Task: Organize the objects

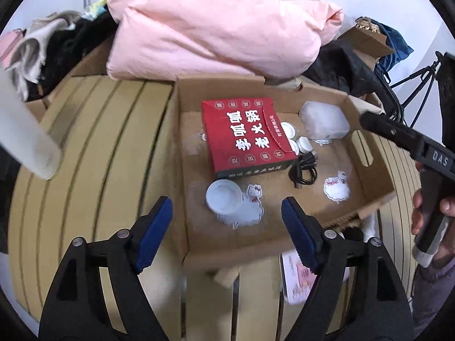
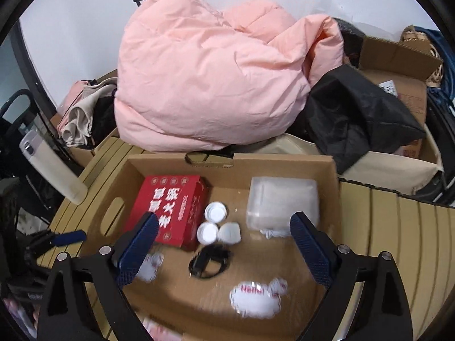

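An open cardboard box (image 1: 182,153) (image 2: 327,170) holds a red carton with white Chinese letters (image 1: 244,136) (image 2: 167,207), white bottle caps (image 2: 216,211), a white round lid (image 1: 224,199), a clear plastic container (image 1: 324,123) (image 2: 281,201), a coiled black cable (image 1: 304,170) (image 2: 210,258) and cartoon stickers (image 1: 337,189) (image 2: 256,301). My left gripper (image 1: 227,224) is open and empty above the box's near left corner. My right gripper (image 2: 223,250) is open and empty over the box; its body also shows in the left wrist view (image 1: 409,139).
A pink quilted bundle (image 1: 216,22) (image 2: 216,79) lies just behind the box. Black cloth (image 2: 358,113) and another carton (image 2: 398,65) are at the right. A pale bottle (image 1: 25,136) (image 2: 51,164) is at the left. The box rests on a tan slatted surface (image 1: 93,156).
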Motion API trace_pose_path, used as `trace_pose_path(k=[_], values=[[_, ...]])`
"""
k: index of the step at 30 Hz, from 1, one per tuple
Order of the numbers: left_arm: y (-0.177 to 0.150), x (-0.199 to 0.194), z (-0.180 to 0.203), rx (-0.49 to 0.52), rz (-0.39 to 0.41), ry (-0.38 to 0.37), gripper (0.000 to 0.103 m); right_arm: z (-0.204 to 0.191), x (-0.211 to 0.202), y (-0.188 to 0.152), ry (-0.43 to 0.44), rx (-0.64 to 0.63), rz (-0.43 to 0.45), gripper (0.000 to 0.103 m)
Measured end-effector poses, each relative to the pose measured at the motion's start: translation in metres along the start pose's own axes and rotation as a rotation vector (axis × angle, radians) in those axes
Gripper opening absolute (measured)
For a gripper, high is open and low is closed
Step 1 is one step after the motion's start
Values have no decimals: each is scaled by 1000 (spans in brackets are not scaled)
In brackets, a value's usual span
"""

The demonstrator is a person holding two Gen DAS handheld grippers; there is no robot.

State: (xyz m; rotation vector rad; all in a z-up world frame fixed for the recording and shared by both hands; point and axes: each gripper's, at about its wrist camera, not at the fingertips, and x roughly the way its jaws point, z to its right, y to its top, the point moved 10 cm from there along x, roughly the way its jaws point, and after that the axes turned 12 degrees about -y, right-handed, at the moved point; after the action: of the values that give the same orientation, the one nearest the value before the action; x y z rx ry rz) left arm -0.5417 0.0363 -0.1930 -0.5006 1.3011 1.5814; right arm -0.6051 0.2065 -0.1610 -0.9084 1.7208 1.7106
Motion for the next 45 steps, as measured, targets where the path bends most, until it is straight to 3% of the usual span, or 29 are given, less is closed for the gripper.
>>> trace_pose_path(k=[7,10,14,18,22,26,34,38,43,45], values=[[-39,-106,26,87,96,41,85,4,-111,-42,2,-59,32,96],[-73,-163,48,129,144,16,99,4,-170,-75,-10,-93,62,96],[-116,-234,67,153,191,20,102,3,-262,-127,-37,-142,112,96],[-162,-300,68,198,273,54,103,-1,-339,-187,-11,-169,154,96],[-206,-330,54,177,303,81,103,-9,-374,-261,-72,-270,163,96],[-227,-331,45,153,272,112,103,-12,-381,-303,-3,-204,124,96],[-215,-315,47,172,283,98,103,-1,-366,-295,3,-140,123,96],[-193,-253,45,247,241,77,103,3,-332,-279,-3,-143,102,96],[-156,-157,37,295,182,45,101,0,-264,-234,1,-162,88,91],[-137,-112,32,326,165,48,88,-3,-237,-219,1,-185,88,87]])
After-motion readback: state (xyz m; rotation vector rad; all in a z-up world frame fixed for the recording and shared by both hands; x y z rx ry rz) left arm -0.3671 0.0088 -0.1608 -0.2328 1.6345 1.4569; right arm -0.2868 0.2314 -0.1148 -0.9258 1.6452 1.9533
